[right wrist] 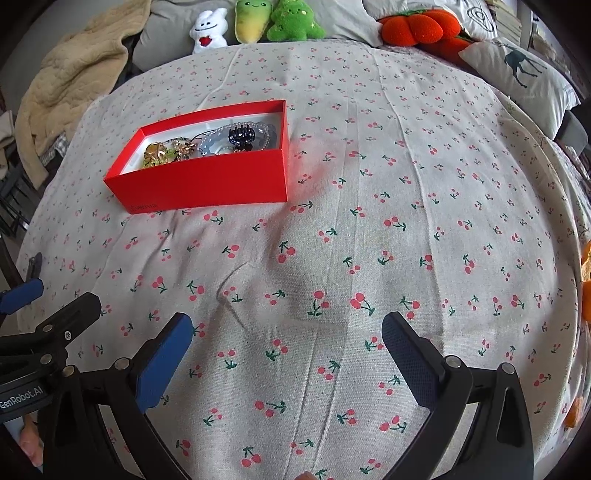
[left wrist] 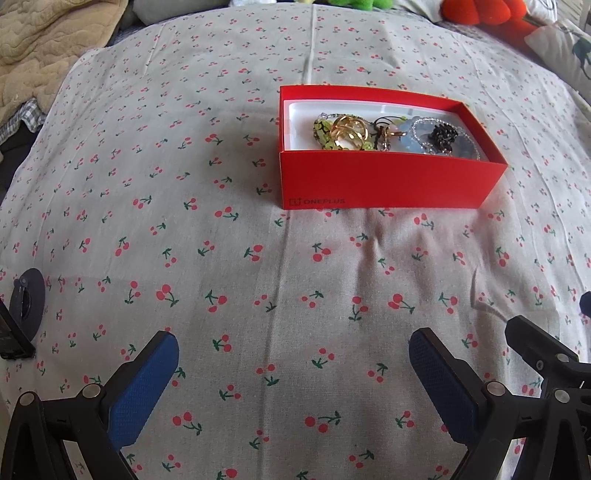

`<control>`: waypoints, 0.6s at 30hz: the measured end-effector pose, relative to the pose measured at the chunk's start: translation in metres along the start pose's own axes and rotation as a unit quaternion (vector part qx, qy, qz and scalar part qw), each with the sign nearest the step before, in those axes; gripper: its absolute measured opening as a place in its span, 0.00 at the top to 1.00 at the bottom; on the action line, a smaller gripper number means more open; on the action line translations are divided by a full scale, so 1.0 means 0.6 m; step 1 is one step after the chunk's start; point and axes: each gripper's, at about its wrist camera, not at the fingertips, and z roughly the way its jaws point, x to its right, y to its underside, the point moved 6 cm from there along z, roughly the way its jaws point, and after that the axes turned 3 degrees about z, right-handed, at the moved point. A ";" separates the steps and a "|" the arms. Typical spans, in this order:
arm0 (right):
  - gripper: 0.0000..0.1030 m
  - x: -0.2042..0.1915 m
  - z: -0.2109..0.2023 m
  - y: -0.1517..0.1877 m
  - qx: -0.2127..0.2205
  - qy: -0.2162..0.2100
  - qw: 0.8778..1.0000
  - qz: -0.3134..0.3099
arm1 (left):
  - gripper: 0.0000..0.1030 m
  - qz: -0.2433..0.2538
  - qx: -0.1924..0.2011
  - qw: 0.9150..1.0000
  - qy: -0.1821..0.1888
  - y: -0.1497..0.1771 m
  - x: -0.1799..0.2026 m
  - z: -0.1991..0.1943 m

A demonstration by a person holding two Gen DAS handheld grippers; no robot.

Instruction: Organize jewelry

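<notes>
Open red box (left wrist: 388,181) holds mixed jewelry (left wrist: 391,134).

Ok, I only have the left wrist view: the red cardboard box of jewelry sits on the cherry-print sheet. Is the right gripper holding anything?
Observer: No. The right gripper is open above the cherry-print sheet, with nothing between its blue-padded fingers.
Operator: And what lies beyond the box, at the far edge of the sheet?
Observer: A white plush bunny with a red heart sits there, next to two green plush toys.
</notes>
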 end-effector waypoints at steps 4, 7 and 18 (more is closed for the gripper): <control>0.00 0.000 0.000 0.000 0.000 0.002 1.000 0.000 | 0.01 -0.001 -0.001 1.000 0.001 0.000 0.000 0.001; 0.00 0.001 0.000 0.000 0.000 0.003 1.000 0.001 | 0.01 0.000 -0.001 1.000 0.000 0.001 0.000 0.001; 0.00 0.004 0.006 0.000 -0.004 0.006 1.000 0.001 | 0.01 -0.003 -0.001 1.000 -0.001 0.000 -0.003 0.005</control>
